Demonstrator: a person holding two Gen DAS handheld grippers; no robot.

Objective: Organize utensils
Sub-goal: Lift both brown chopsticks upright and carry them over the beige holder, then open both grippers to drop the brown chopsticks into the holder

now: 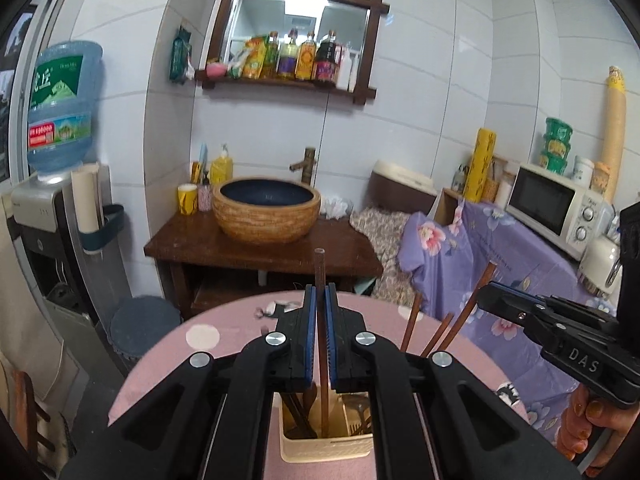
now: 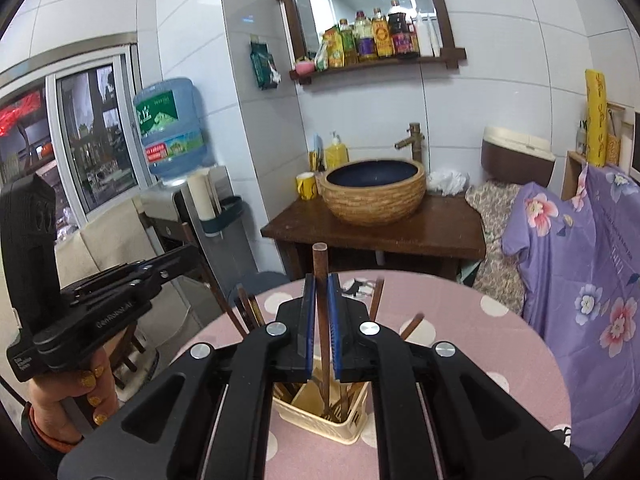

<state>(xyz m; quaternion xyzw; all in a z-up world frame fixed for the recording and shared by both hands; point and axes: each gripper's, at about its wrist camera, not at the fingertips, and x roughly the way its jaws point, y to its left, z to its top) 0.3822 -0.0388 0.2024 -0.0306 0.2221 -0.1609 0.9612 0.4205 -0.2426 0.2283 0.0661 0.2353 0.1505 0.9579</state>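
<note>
Upright, chopstick between clamped fingers.

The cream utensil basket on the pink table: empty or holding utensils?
Holding utensils: the cream basket has several dark wooden handles standing inside it.

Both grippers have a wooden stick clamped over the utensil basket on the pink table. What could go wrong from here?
1. Each chopstick, left and right, is pinched only along a narrow strip, so it could pivot or slip during the move.
2. The cream basket looks light; a lower tip catching its wall or the other utensils could tip it.
3. The left gripper and right gripper work close together and could collide.
</note>
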